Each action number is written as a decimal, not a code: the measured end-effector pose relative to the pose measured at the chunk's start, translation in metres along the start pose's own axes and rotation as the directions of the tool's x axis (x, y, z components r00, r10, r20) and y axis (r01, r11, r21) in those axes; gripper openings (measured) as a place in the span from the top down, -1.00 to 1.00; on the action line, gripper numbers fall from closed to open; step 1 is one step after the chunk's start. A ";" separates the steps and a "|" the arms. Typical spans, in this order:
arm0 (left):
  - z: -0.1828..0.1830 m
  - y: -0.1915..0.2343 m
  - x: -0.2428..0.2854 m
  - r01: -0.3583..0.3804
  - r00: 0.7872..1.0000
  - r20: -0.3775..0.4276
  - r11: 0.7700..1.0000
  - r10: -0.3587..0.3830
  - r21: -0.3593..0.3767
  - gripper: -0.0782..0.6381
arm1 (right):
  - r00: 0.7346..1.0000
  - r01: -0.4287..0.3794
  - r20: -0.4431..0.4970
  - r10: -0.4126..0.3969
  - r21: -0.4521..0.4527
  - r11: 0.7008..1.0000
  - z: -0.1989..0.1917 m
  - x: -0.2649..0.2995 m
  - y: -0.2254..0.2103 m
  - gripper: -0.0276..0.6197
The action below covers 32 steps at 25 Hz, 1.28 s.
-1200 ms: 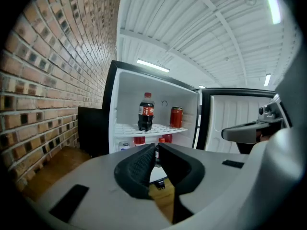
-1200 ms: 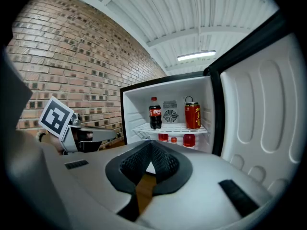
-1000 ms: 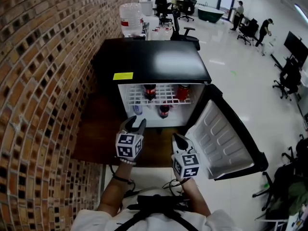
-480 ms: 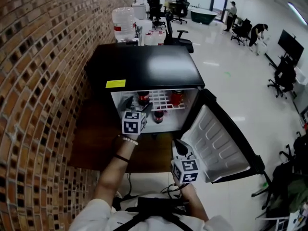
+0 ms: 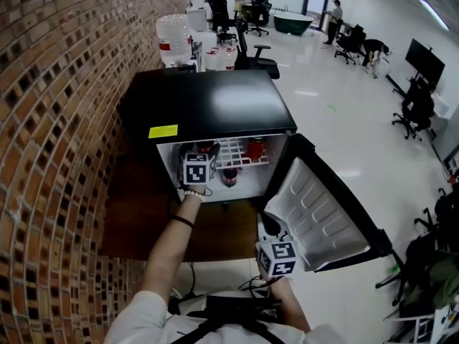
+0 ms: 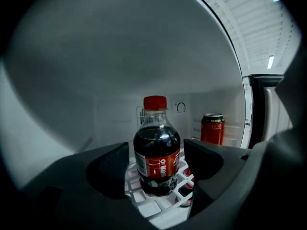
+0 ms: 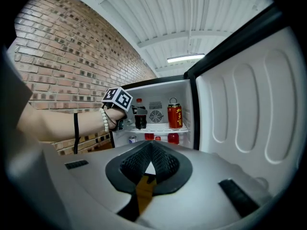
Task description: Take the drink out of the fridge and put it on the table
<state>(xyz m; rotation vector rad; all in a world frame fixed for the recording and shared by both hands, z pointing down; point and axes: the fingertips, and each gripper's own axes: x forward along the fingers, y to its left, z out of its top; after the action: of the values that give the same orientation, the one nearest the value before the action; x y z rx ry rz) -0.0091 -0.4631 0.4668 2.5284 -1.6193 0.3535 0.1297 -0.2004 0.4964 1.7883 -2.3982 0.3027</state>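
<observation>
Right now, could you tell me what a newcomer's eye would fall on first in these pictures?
The black mini fridge against the brick wall, its door swung open to the right. On its white wire shelf stands a red-capped cola bottle, framed by the left gripper, whose jaws have just been opening and stand apart without pressing it; a red can sits further right. The right gripper hangs outside, jaws together.
</observation>
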 end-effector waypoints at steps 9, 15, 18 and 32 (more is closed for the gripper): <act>0.003 -0.003 -0.004 0.029 0.999 -0.015 1.000 -0.029 -0.005 -0.04 | 1.000 -0.010 0.012 0.010 0.010 1.000 0.002 -0.001 0.002 0.88; 0.016 -0.011 -0.025 0.053 0.998 0.033 0.999 -0.053 -0.001 -0.04 | 0.999 -0.028 0.016 0.028 0.005 1.000 0.004 -0.004 0.009 0.88; 0.019 -0.015 -0.036 0.066 0.997 0.034 0.998 -0.066 -0.005 -0.04 | 0.999 -0.039 0.016 0.039 0.003 0.999 0.003 -0.006 0.012 0.88; -0.005 -0.013 -0.102 0.075 0.995 0.062 0.996 -0.072 -0.049 -0.04 | 0.995 -0.099 0.014 0.100 -0.025 0.995 0.002 -0.005 0.037 0.88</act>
<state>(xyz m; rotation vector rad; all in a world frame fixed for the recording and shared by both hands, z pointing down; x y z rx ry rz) -0.0390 -0.3671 0.4459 2.5760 -1.5292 0.2267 0.0955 -0.1857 0.4902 1.6703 -2.4954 0.2703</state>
